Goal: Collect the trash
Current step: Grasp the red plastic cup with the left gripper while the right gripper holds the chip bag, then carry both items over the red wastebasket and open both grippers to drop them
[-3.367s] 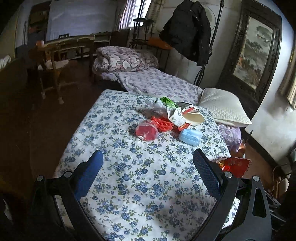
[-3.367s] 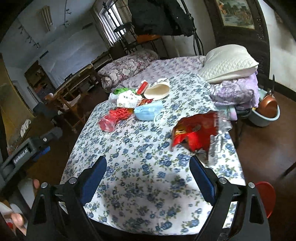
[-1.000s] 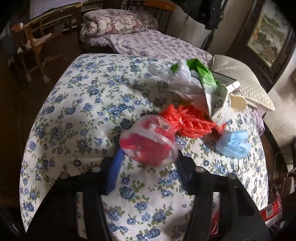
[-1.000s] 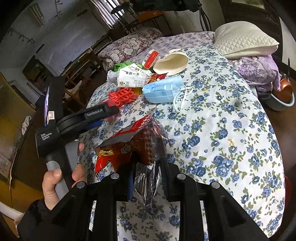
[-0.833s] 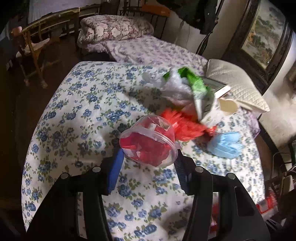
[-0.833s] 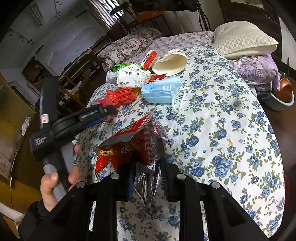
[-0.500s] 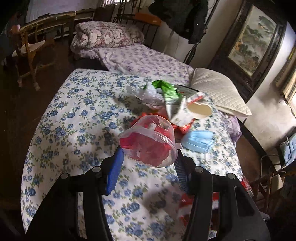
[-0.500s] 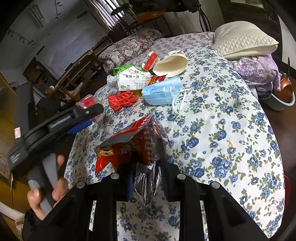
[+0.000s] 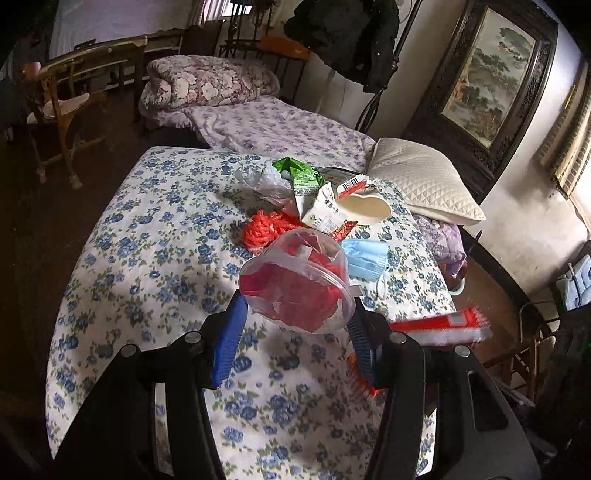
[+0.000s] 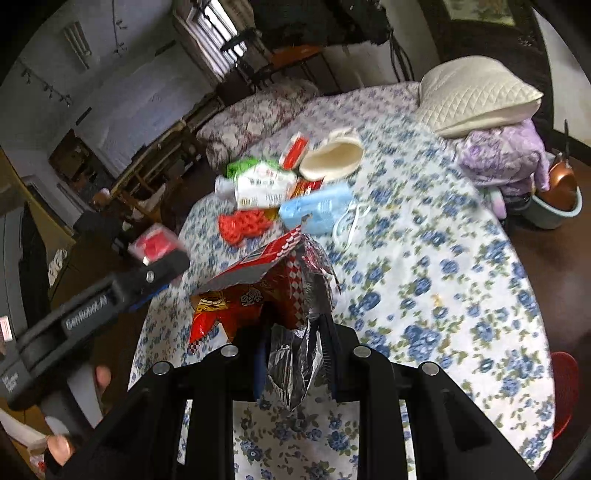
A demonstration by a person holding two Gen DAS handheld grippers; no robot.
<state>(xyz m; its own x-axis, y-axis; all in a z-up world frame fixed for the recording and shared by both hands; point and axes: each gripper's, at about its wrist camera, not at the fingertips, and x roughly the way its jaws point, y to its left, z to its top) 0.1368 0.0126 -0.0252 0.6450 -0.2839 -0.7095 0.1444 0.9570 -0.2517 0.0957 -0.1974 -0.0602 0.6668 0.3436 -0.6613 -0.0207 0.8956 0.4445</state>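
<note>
Two hand-held grippers are in use. The left hand-held gripper (image 9: 295, 325) is clamped on one clear plastic tub (image 9: 295, 288) with red scraps inside, held above the bed (image 9: 155, 229). The right hand-held gripper (image 10: 293, 354) pinches the foil end of one red snack bag (image 10: 258, 291), whose torn mouth gapes toward 12 o'clock; in the left view it shows as a red blur at 3 o'clock of the tub.

Six pieces of trash lie in a cluster at 12 o'clock of the tub on the bedspread: one red net (image 9: 264, 229), one white carton (image 9: 319, 208), one green wrapper (image 9: 301, 173), one clear plastic bag (image 9: 266, 184), one small red-and-white box (image 9: 351, 182) and one cream paper bowl (image 9: 365, 206) on its side. One blue face mask (image 9: 364, 256) lies at 2 o'clock of the tub, its ear loop trailing.

The bed carries a white cover with blue flowers. One quilted cream pillow (image 9: 421, 184) sits at its far right corner, one rolled floral quilt (image 9: 207, 81) beyond. One framed landscape painting (image 9: 491, 74) hangs on the wall, one dark coat (image 9: 343, 33) hangs near it, and one wooden chair (image 9: 59, 107) stands on the dark floor at 10 o'clock.
</note>
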